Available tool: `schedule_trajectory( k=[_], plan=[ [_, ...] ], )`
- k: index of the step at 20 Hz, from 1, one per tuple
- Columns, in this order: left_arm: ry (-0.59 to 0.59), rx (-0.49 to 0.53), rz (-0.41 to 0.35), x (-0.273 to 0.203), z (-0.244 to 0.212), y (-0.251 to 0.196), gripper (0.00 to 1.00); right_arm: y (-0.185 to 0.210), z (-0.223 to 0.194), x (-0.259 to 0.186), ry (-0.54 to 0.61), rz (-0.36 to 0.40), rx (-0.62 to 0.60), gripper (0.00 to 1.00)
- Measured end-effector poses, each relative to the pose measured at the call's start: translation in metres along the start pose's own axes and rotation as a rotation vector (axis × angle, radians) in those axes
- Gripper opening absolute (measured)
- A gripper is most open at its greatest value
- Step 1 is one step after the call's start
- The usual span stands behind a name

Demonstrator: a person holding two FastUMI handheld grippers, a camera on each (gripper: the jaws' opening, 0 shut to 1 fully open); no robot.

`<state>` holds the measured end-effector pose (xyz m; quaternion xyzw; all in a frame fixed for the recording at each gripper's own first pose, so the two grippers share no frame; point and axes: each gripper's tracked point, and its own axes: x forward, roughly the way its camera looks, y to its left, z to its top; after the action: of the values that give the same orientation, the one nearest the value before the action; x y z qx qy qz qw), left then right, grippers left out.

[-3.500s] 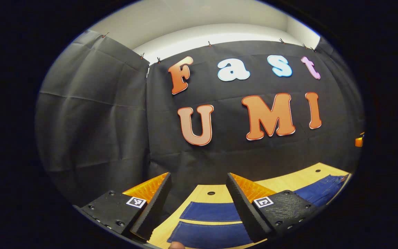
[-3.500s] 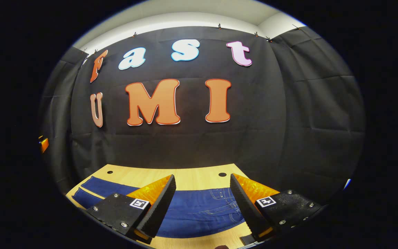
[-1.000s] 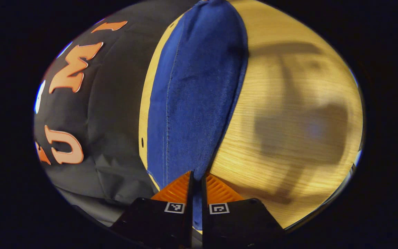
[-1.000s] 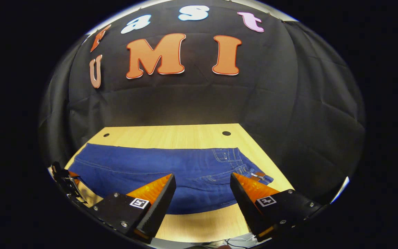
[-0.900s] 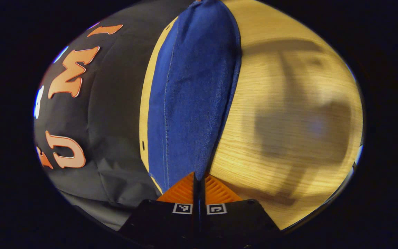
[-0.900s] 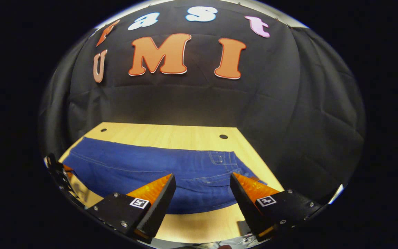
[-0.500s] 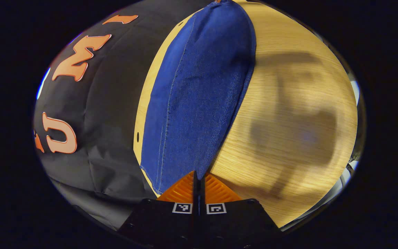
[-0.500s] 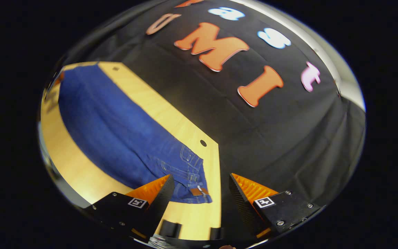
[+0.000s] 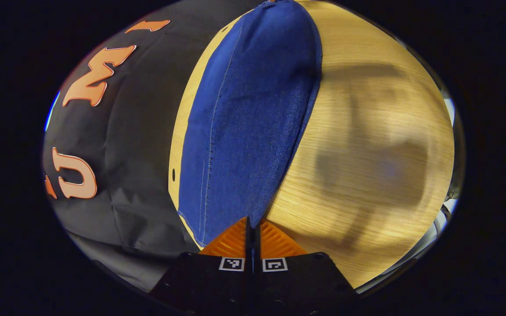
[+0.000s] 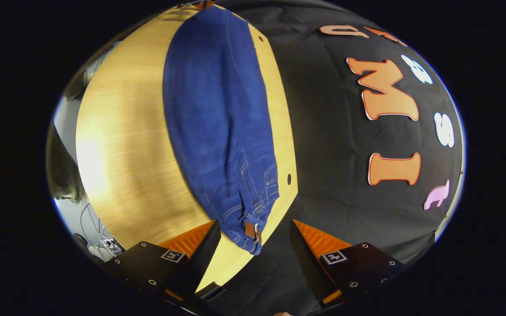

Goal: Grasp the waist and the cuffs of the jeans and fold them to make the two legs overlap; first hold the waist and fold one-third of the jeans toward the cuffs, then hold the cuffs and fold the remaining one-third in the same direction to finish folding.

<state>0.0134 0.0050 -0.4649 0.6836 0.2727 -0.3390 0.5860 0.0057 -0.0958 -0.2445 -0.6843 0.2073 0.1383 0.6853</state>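
Left gripper (image 9: 252, 224): fingers pressed together on the cuff end of the jeans (image 9: 248, 127), which lie flat along the table (image 9: 367, 145). Right gripper (image 10: 255, 237): fingers spread wide, holding nothing, just beside the waist (image 10: 248, 219).

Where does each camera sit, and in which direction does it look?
Left gripper view: rides on the left gripper, at the cuff end, looking along the jeans on the wooden table; its jaws are closed on the denim edge.
Right gripper view: rides on the right gripper, at the waist end of the jeans; its jaws are open.
Both share the jeans and table.
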Motion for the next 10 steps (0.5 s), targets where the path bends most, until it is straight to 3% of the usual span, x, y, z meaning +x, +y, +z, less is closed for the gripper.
schedule_trajectory(
  k=[4,7,10],
  plan=[
    [0.011,-0.009,-0.012,0.000,-0.001,0.000,0.01,0.017,-0.016,0.022,0.023,0.063,-0.138,0.97],
    [0.010,-0.012,-0.020,0.000,0.000,-0.001,0.01,0.034,-0.019,0.043,0.026,0.123,-0.161,0.97],
    [0.012,-0.014,-0.018,0.000,-0.001,0.000,0.01,0.039,-0.012,0.064,0.007,0.128,-0.198,0.97]
  ],
)
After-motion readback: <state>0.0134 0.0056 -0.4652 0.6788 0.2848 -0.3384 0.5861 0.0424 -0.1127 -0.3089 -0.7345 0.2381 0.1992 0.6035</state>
